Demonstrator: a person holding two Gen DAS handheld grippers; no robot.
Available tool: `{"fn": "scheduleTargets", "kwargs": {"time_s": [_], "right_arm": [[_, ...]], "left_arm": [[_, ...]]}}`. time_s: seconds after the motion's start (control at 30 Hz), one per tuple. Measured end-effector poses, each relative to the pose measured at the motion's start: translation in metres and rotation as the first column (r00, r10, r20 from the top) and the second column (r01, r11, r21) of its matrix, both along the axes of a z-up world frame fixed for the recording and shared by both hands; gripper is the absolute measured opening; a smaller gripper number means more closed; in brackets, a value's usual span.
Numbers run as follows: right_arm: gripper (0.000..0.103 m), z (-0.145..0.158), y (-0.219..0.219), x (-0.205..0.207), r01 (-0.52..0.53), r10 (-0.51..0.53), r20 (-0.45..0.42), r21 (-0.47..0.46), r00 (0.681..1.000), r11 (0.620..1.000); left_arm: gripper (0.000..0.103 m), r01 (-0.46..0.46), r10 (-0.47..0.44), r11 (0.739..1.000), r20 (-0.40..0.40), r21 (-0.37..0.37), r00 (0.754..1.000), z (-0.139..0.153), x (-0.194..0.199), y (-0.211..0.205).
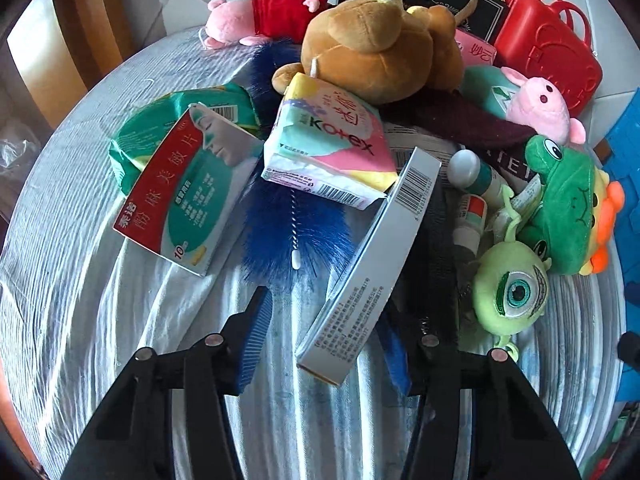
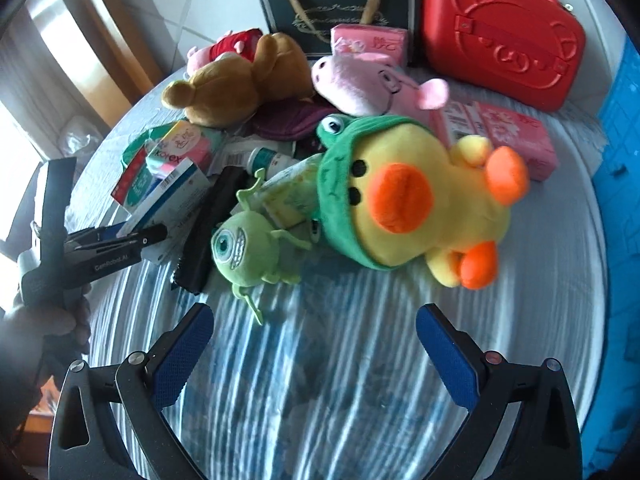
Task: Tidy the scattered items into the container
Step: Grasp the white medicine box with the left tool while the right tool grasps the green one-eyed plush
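While the left gripper stands with its jaws spread, a long white box lies tilted between them, its lower end near the right-hand blue pad; whether either pad touches the box cannot be told. At 12 o'clock from this box sits a pastel tissue pack, resting on a blue feather duster. At 9 o'clock from the pack lies a red-and-green medicine box over a green packet. A brown plush bear tops the heap at 12 o'clock, and a one-eyed green plush lies at 3 o'clock from the white box, just below a frog-hooded duck plush.

The right gripper is wide open above bare striped cloth, holding nothing. The duck plush lies at 12 o'clock from it, the one-eyed plush at 11 o'clock, touching a black flat case. A pink pig plush rests behind the duck. A red carry case stands at 1 o'clock at the far edge, with a blue crate at 3 o'clock.
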State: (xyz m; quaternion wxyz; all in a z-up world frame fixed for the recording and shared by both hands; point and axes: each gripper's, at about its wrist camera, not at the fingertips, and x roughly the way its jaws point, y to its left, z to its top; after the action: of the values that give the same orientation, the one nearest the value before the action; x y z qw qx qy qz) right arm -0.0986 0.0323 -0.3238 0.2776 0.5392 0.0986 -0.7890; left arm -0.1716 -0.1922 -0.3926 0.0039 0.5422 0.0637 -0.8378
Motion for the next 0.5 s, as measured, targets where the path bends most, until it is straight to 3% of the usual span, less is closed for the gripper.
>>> {"fn": "scheduleTargets", "kwargs": {"time_s": [0.3,0.5], "right_arm": [[0.102,-0.059,-0.065,-0.014,-0.052,0.052,0.001,0.06,0.999,0.997],[0.081,-0.072,-0.087,-0.022,-0.067,0.065,0.026,0.049,0.998,0.997]], "left_arm": [[0.051,0.038,-0.037,0.998,-0.027,0.039,0.999,-0.003,-0.012,0.006],[0.051,0.068,-0.068,0.997,0.011,0.031,0.998,-0.013,-0.024,0.013]]}}
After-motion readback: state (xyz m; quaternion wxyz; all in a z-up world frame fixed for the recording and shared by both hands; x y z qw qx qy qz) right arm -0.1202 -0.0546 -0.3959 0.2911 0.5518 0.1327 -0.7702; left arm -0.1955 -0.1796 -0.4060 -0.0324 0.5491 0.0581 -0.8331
